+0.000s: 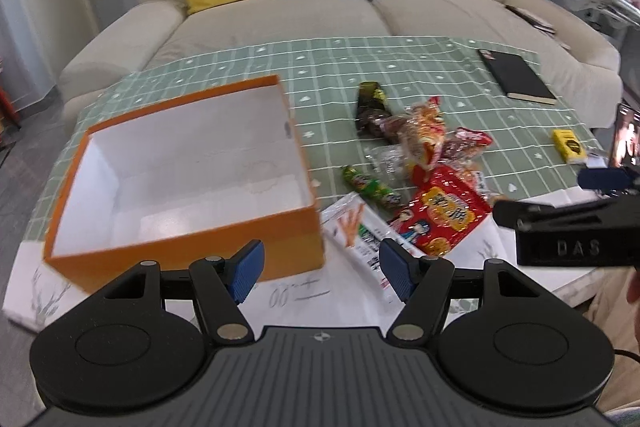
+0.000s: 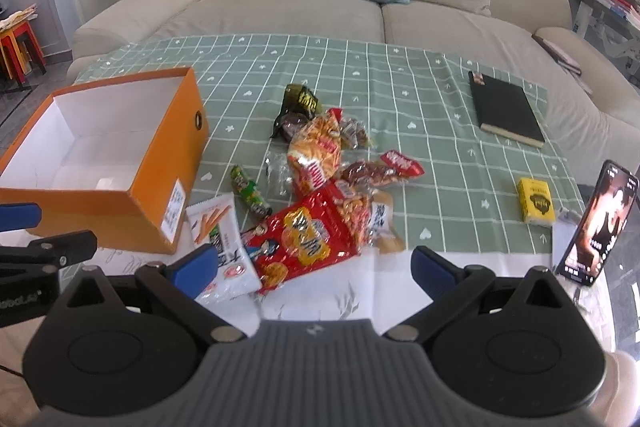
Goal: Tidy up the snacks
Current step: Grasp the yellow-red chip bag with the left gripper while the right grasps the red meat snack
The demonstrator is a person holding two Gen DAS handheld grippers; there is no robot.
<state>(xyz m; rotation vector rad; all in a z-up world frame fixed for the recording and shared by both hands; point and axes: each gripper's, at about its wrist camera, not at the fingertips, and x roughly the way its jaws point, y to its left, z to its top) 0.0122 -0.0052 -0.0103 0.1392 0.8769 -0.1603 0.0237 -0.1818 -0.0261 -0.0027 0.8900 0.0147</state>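
Note:
An orange box (image 1: 192, 231) with a white inside stands empty at the table's left, also in the right wrist view as the orange box (image 2: 132, 211). Right of it lies a heap of snack packets: a red packet (image 1: 440, 215) (image 2: 308, 235), a white stick-snack packet (image 1: 360, 227) (image 2: 220, 243), a green packet (image 1: 370, 187) (image 2: 250, 195), an orange packet (image 2: 316, 155) and a dark packet (image 1: 372, 103) (image 2: 300, 103). My left gripper (image 1: 322, 269) is open in front of the box's near right corner. My right gripper (image 2: 314, 269) is open just before the red packet, holding nothing.
A black notebook (image 2: 506, 109) lies at the far right of the green checked tablecloth (image 2: 400, 87). A yellow pack (image 2: 536, 201) and a propped phone (image 2: 596, 223) stand near the right edge. A beige sofa (image 2: 360, 15) with two cushions is behind the table.

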